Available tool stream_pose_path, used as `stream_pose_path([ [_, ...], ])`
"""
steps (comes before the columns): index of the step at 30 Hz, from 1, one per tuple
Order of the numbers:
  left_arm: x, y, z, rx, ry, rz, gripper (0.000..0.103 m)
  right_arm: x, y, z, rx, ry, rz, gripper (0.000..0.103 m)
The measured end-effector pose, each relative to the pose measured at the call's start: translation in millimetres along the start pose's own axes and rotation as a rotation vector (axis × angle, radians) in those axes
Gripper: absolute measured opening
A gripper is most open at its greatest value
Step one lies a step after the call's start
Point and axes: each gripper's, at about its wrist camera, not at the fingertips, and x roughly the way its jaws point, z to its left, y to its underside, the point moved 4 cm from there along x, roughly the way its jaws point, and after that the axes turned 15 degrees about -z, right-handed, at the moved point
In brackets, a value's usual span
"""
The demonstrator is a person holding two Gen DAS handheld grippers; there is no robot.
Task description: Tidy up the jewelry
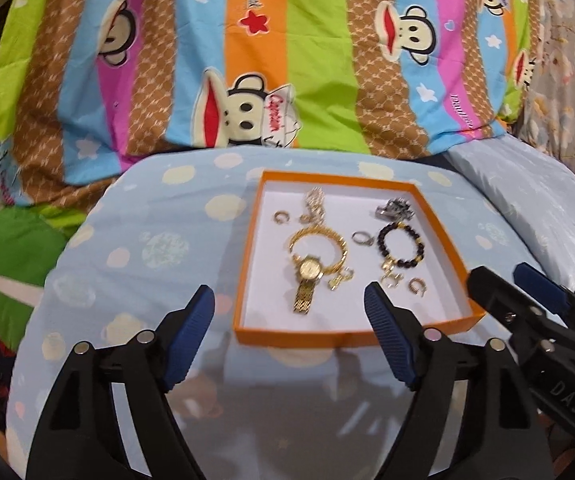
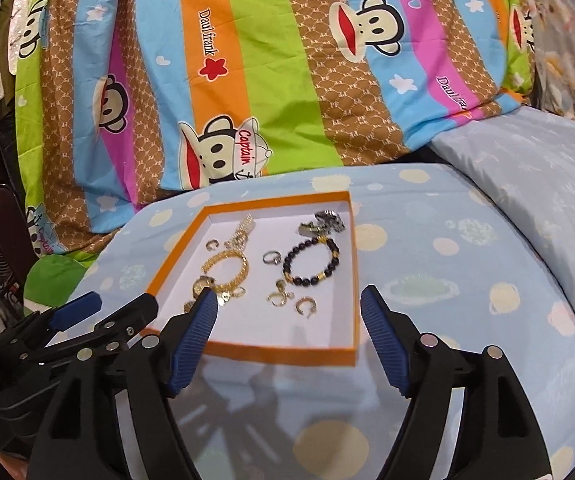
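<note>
An orange tray (image 1: 243, 280) is seen resting on a blue dotted cushion (image 1: 135, 248), with the jewelry gathered inside it: a gold watch (image 1: 309, 274), a beaded bracelet (image 1: 401, 246), a gold chain (image 1: 315, 200), a silver piece (image 1: 393, 208) at the far side, and several small rings (image 1: 417, 285). Both grippers are held wide and empty: the left gripper (image 1: 289, 316) before the tray's near edge, the right gripper (image 2: 289, 316) just beside it, over the near right corner. Nothing is touched by the pads. The step is judged to be a pause between placements, or the close of the task. If sorting continues, one small piece must be singled out and pinched narrowly without disturbing its neighbours.
</note>
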Motion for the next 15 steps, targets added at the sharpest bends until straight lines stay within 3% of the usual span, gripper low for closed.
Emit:
stream_pose_path([
  [7, 4.5, 33.9, 1.3, 0.034, -0.063, 0.008, 0.075, 2.1, 32.1, 0.3, -0.042, 0.032, 0.035, 0.073],
  [15, 3.2, 32.3, 0.4, 0.047, -0.084, -0.008, 0.076, 1.8, 34.1, -1.5, -0.036, 0.048, 0.03, 0.079],
])
